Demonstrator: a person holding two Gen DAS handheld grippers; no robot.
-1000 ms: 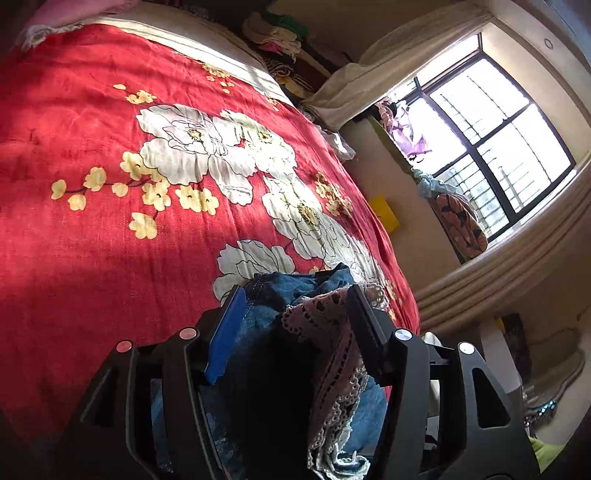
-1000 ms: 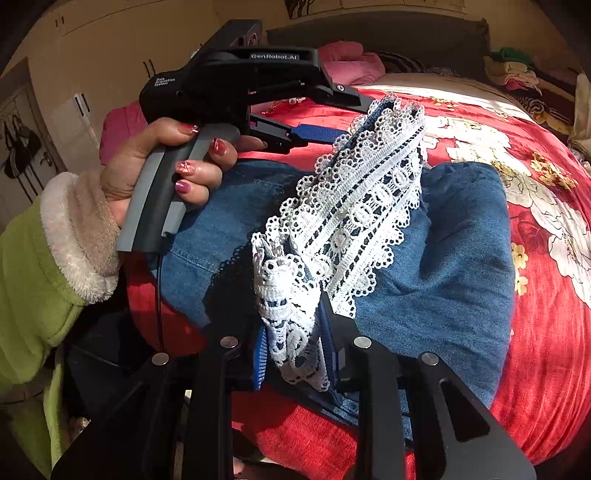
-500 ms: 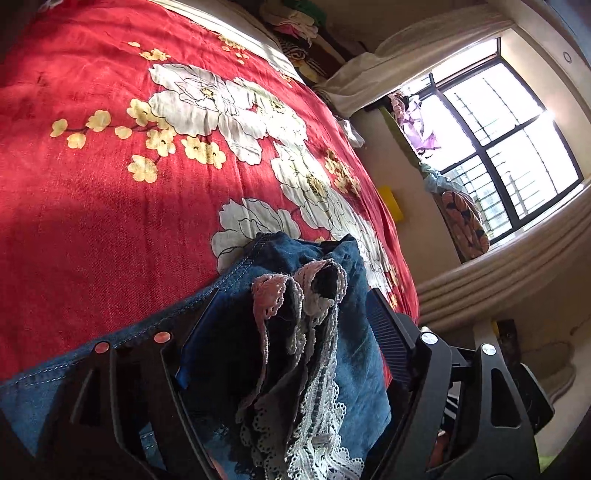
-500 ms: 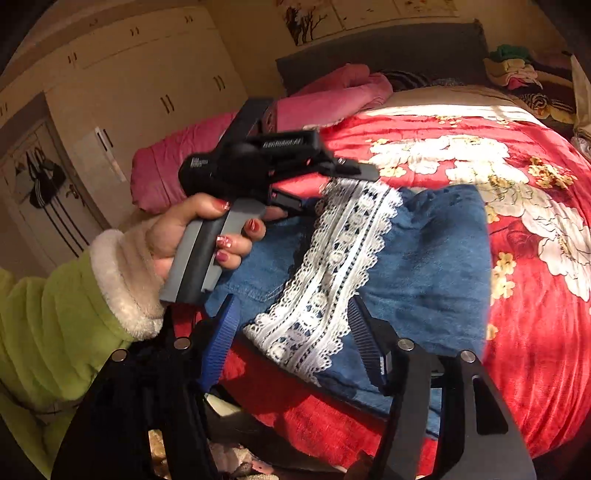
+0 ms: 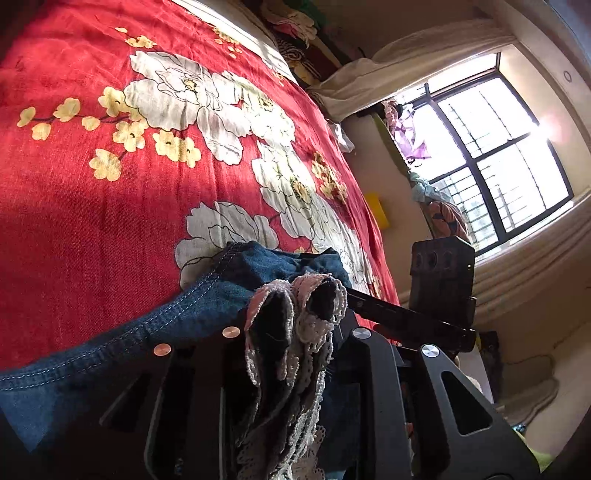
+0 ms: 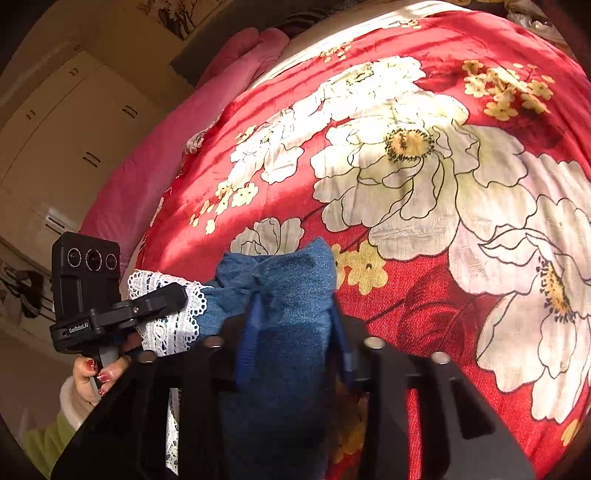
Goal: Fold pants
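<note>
Blue denim pants [image 6: 280,269] with a white lace hem [image 6: 173,328] lie bunched at the near edge of a bed with a red floral cover [image 6: 443,295]. My right gripper [image 6: 295,317] has its jaws closing, and the blue pads [image 6: 251,332] press a fold of denim. In the left wrist view the lace hem [image 5: 299,295] stands folded between the closing jaws of my left gripper [image 5: 291,328], which pinch it. From the right wrist view the left gripper [image 6: 173,293] shows at the left, clamped on the lace, a hand [image 6: 92,373] on its handle.
The red cover [image 5: 110,221] stretches away ahead of both grippers. A pile of clothes [image 5: 295,22] sits at the bed's far end. A window [image 5: 498,147] and a yellow object [image 5: 376,210] are to the right, a pink quilt [image 6: 166,155] and wardrobe [image 6: 55,147] to the left.
My right gripper let go of the lace hem, swung right and rolled, then closed on a denim fold. My left gripper opened wide and closed again on the lace hem.
</note>
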